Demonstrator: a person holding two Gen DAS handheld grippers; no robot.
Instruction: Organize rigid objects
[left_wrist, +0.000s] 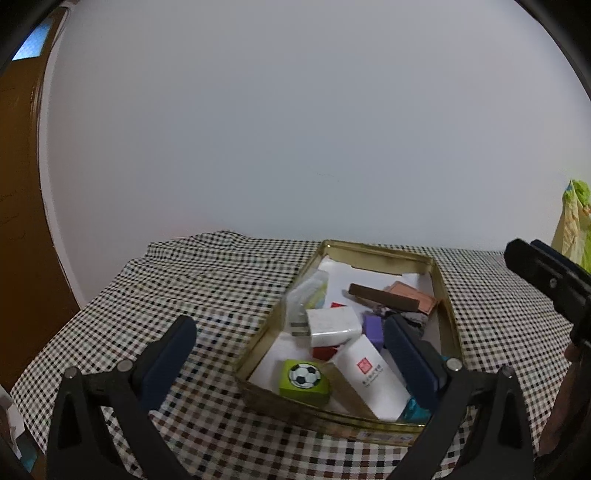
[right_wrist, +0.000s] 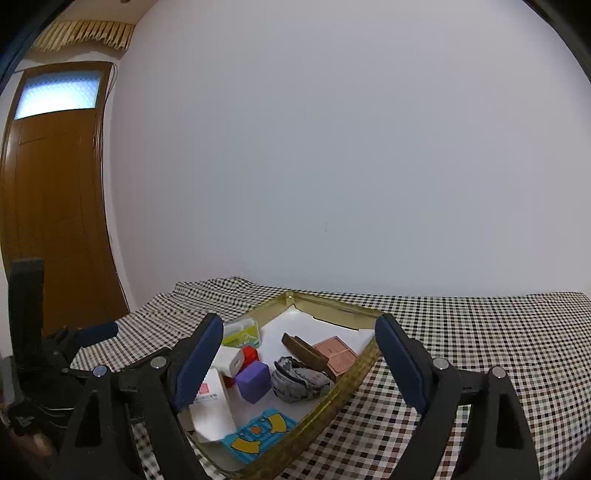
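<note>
Both tongs hang spread and empty — the left tongs (left_wrist: 290, 354) (nearer, its right finger over the rim) and right tongs (right_wrist: 299, 363) — just before the gold tin (left_wrist: 448, 314), lengthwise ahead.

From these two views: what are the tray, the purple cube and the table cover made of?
Tray: looks like thin metal tin, gold finish; shiny walls, thin rolled rim.
Purple cube: probably plastic or painted wood; smooth matte faces, crisp edges.
Table cover: woven fabric, checked; it wrinkles and drapes at the far edge.
</note>
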